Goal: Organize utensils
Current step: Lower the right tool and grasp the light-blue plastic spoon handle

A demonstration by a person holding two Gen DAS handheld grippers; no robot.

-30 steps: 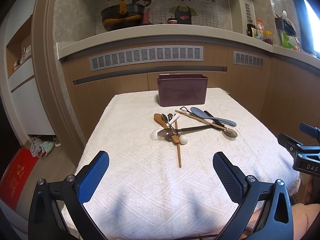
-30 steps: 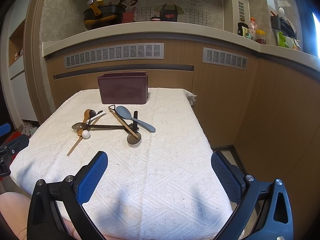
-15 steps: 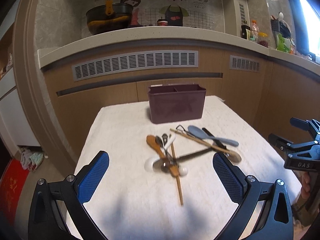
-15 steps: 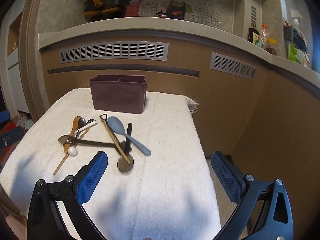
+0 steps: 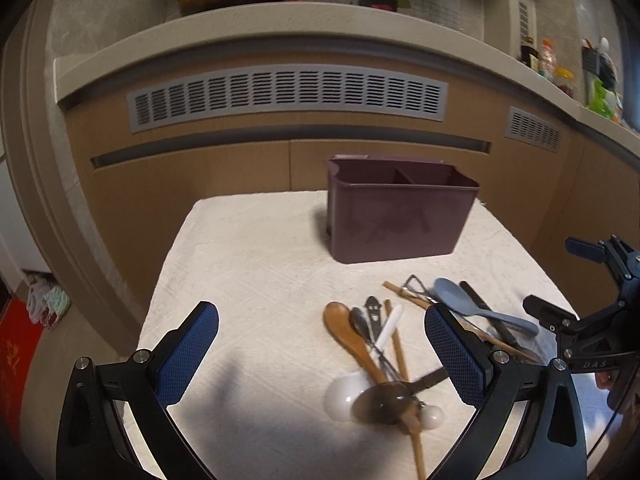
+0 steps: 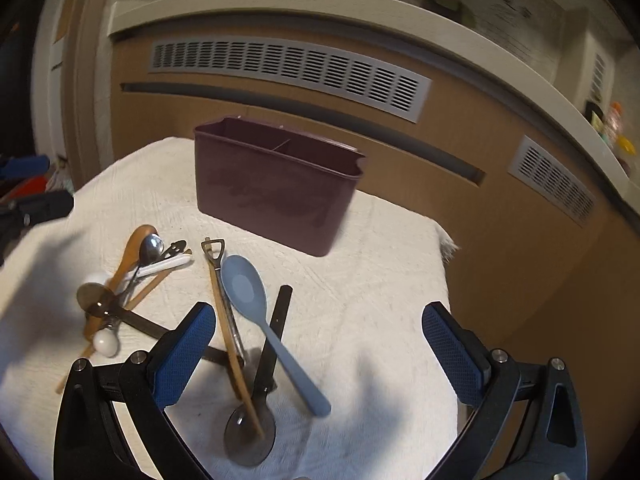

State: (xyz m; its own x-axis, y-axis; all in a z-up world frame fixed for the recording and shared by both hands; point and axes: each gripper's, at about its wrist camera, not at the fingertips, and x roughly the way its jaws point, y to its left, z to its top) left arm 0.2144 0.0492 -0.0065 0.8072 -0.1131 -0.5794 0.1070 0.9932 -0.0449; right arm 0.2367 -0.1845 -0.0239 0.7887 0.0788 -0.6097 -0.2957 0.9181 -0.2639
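Note:
A dark maroon two-compartment utensil holder point(image 5: 396, 212) point(image 6: 276, 192) stands at the far end of the white cloth. A heap of utensils lies before it: a wooden spoon point(image 5: 348, 332) point(image 6: 130, 252), a white spoon point(image 5: 344, 396), a dark ladle point(image 5: 384, 402), a grey-blue spoon point(image 6: 260, 312) point(image 5: 476, 308), a black-handled spoon point(image 6: 256, 420), and chopsticks point(image 6: 228, 332). My left gripper point(image 5: 322, 360) is open and empty, hovering over the left heap. My right gripper point(image 6: 318, 356) is open and empty above the grey-blue spoon; it also shows in the left wrist view point(image 5: 584, 320).
The white textured cloth point(image 5: 248, 280) covers a small table with edges near on the left and right point(image 6: 440, 280). A wooden counter front with grey vents point(image 5: 288, 96) stands behind. Laundry lies on the floor at left point(image 5: 44, 304).
Both grippers have moved forward and down toward the utensils, which now lie just ahead of the fingers. Both stay open. The utensils have not moved.

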